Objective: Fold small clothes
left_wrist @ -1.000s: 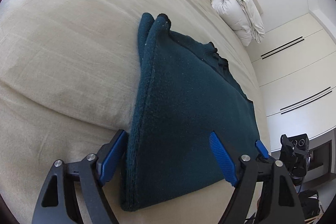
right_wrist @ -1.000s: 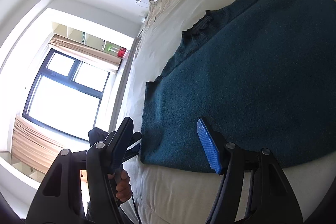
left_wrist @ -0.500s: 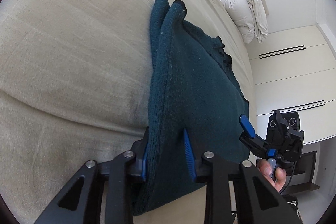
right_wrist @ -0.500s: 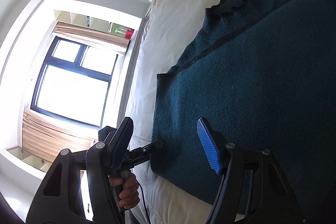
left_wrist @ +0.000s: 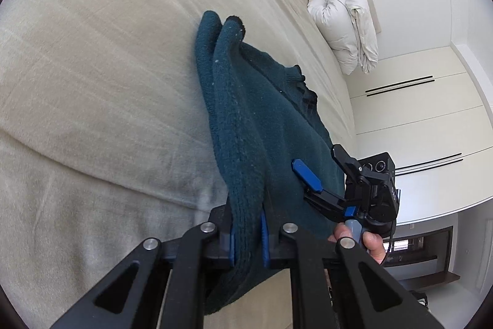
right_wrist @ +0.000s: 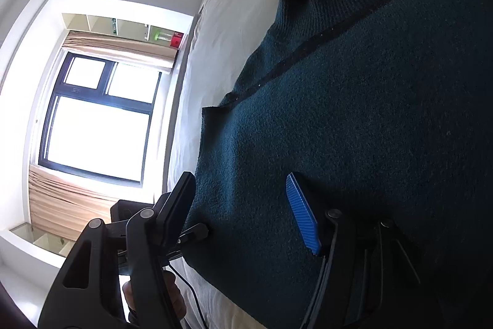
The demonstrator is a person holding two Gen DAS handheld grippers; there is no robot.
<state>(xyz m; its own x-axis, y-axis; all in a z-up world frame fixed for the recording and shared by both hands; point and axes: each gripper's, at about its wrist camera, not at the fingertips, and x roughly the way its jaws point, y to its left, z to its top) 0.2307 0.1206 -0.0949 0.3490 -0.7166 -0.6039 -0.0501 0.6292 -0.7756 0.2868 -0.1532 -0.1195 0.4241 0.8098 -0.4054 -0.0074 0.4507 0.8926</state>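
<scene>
The bed carries everything here: its broad beige cover gives a flat, yielding surface on which a garment can be spread and creased, and a white duvet is bundled at the far right, out of the working area. On the near part of the bed lies the dark teal sweater, spread flat with its collar toward the far end and its hem toward the near edge, so the body can, I judge, be doubled over from the hem. The left tongs are closing, and their blue pads already press on the thick near-left edge of the sweater, which rises in a ridge from the grip; that pinch seems meant to carry one corner. The right tongs are slowly closing too, but stand apart over the near hem with fabric between the pads and nothing yet gripped, apparently lining up for the matching corner so both lift together.
</scene>
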